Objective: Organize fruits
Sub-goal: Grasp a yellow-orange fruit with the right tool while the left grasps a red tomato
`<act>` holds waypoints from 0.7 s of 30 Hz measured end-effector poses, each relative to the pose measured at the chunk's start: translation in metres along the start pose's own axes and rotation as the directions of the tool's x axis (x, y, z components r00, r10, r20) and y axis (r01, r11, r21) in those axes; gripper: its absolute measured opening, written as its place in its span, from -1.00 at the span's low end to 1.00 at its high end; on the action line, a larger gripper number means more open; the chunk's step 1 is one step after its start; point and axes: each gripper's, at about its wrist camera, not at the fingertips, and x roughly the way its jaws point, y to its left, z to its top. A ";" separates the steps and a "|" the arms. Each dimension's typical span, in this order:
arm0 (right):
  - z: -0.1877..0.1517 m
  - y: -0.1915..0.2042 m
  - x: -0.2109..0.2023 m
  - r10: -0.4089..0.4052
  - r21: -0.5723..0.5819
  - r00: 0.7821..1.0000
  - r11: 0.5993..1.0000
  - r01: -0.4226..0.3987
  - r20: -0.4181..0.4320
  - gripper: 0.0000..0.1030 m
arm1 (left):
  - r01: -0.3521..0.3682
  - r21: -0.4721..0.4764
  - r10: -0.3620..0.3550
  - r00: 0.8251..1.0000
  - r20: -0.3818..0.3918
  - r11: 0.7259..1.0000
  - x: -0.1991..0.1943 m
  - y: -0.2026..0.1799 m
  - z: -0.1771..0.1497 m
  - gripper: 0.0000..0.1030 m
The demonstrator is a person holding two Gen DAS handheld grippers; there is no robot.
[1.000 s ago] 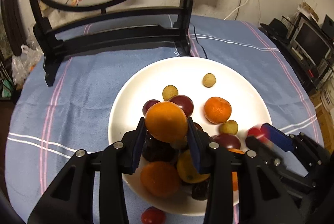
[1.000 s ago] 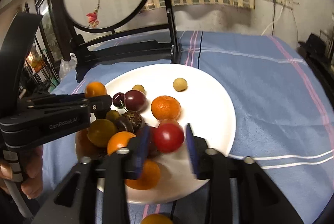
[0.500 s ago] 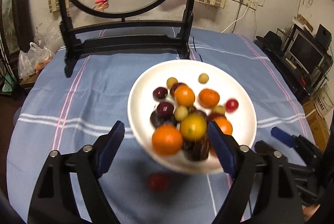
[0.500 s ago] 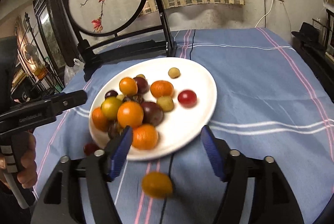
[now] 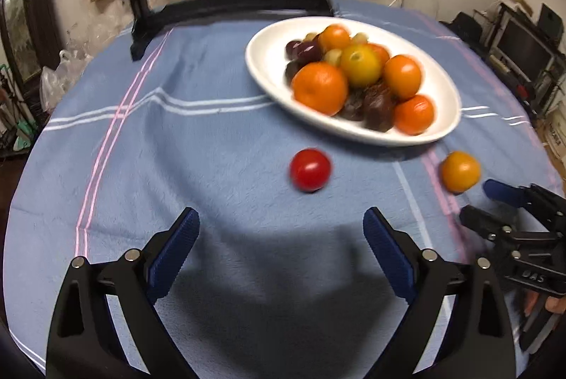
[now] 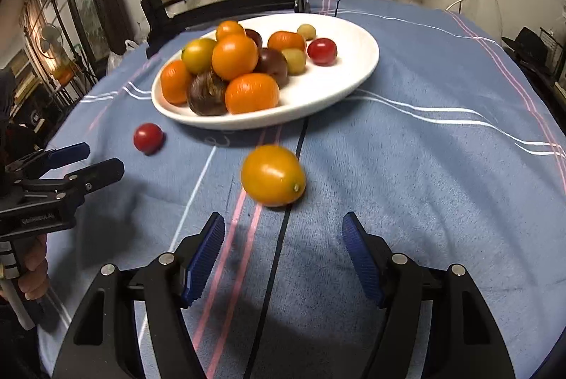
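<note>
Two strays are what's left to deal with here: a red cherry tomato [image 5: 310,169] and a yellow-orange tomato [image 6: 273,175] are both sitting on the blue striped tablecloth [image 5: 198,145], just off the near edge of the white plate [image 5: 263,60], while the rest of the fruit is heaped in a pile on it — oranges, dark plums, a yellowish one on top, plus another small red one [image 6: 321,51] off by itself on the plate's bare side. The left gripper [image 5: 279,246] hovers low over the cloth with its jaws spread wide and nothing between them, and the red tomato is right ahead of the gap, so it looks lined up for that one. The right gripper [image 6: 283,246] is the same deal: fingers wide apart, empty, with the yellow-orange tomato sitting just in front of the opening. Makes sense as a split, each hand taking the loose fruit nearest to it. Both are round and smooth on a soft cloth, so they'd probably roll if nudged off-centre — a straight approach and a gentle squeeze seems the safe bet. The black wooden screen stand [image 6: 219,0] behind the plate is well out of the way.
</note>
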 end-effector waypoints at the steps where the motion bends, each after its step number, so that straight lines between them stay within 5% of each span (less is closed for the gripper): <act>1: 0.000 0.002 0.001 -0.010 -0.006 1.000 1.000 0.010 0.004 0.36 | 0.012 -0.013 -0.012 1.000 -0.002 1.000 0.002 0.003 0.000 0.77; 9: 0.017 0.014 0.017 -0.038 -0.046 0.999 0.998 0.038 -0.001 0.36 | 0.042 -0.007 -0.042 0.999 -0.015 0.999 0.008 0.000 -0.003 0.77; 11: 0.021 0.018 0.021 -0.066 -0.065 0.998 0.996 0.066 0.008 0.16 | 0.043 0.004 -0.042 0.999 -0.023 0.999 0.010 -0.002 -0.003 0.78; 12: 0.023 0.020 0.022 -0.086 -0.076 0.996 0.993 0.087 0.015 -0.16 | 0.045 0.006 -0.044 0.999 -0.025 0.999 0.010 -0.003 -0.004 0.78; 13: 0.024 0.020 0.022 -0.085 -0.077 0.996 0.993 0.086 0.018 -0.24 | 0.048 0.007 -0.047 0.998 -0.028 0.999 0.010 -0.003 -0.004 0.78; 21: 0.016 0.013 0.008 -0.019 -0.015 0.999 1.000 0.020 0.029 -0.24 | 0.036 0.015 -0.036 0.999 -0.033 0.999 0.014 -0.004 -0.005 0.78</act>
